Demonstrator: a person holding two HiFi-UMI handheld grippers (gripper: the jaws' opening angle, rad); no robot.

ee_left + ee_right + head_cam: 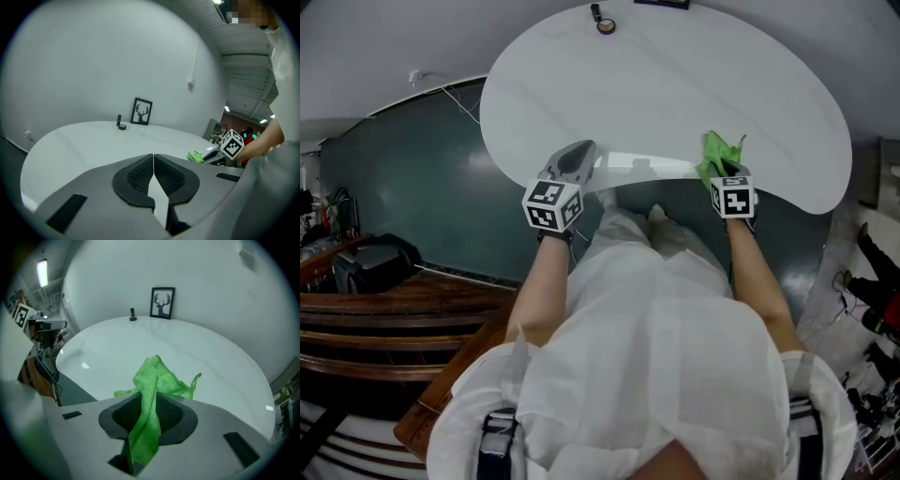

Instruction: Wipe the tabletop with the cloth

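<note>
Two grippers are showing at the near edge of the white tabletop (675, 84), low in the middle of the head view. The right gripper (729, 178) is clamping the green cloth (151, 380). In its own view the jaws are pressing in on a fold of fabric that is running down between the pads at the bottom centre. The loose end is bunching up above them, over the table's near rim. The left gripper (153, 161) is carrying nothing. Its jaws are meeting at the tips, with only a thin wedge of gap behind them. It is pointing across the bare surface toward a framed deer picture (141, 111) and a small dark object (121, 125) in the upper middle of its frame.

Whether the cloth is touching the table is not clear from these views. By my reading, the grasp is made and the wiping itself is just getting under way. The next move is calling for the bunched end to be lowered onto the surface, pressed flat and swept across it, with the grip kept firm and the far items avoided.
</note>
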